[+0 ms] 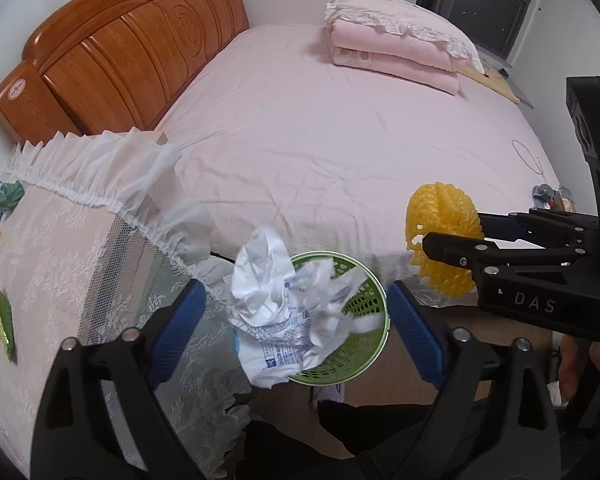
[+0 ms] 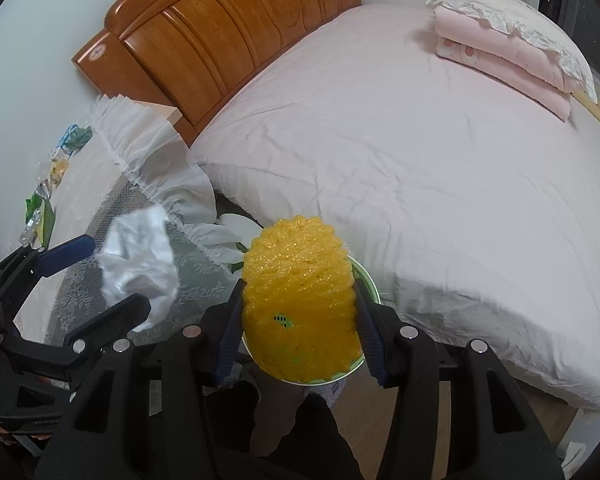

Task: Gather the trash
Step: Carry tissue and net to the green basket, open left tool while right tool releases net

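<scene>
Glossy wood headboard [image 1: 112, 60]; matt cloth sheet [image 1: 320, 140]; perforated plastic bin [image 1: 360, 304]; crumpled paper [image 1: 268, 300].

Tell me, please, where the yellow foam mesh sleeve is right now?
The yellow foam mesh sleeve is clamped in the right gripper, directly above the green perforated plastic bin beside the bed.

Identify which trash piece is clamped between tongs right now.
The yellow foam net, squeezed in the right tongs; the crumpled white wrapper lies loose over the green basket.
</scene>
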`<move>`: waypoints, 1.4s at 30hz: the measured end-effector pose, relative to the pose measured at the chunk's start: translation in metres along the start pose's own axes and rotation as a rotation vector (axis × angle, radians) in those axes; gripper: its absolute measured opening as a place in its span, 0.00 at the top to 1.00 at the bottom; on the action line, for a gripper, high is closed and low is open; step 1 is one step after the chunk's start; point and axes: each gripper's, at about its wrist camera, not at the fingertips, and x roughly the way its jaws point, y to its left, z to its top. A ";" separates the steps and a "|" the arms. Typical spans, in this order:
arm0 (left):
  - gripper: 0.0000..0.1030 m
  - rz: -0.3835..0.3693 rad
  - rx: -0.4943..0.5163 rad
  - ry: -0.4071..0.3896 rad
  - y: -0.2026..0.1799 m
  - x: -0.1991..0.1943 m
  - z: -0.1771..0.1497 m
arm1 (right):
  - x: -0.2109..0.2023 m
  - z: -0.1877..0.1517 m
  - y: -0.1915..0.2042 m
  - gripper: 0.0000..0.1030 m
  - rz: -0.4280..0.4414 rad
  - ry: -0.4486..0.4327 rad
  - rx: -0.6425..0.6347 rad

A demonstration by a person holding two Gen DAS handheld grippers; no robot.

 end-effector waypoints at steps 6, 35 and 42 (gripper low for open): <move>0.07 0.050 0.025 -0.012 -0.005 -0.009 -0.001 | 0.001 -0.003 -0.002 0.49 0.014 0.006 0.020; 0.07 0.089 -0.223 -0.026 0.060 -0.030 -0.028 | 0.027 -0.015 0.033 0.02 0.044 0.104 -0.051; 0.07 0.123 -0.272 -0.058 0.082 -0.046 -0.036 | 0.028 -0.010 0.047 0.02 0.058 0.100 -0.048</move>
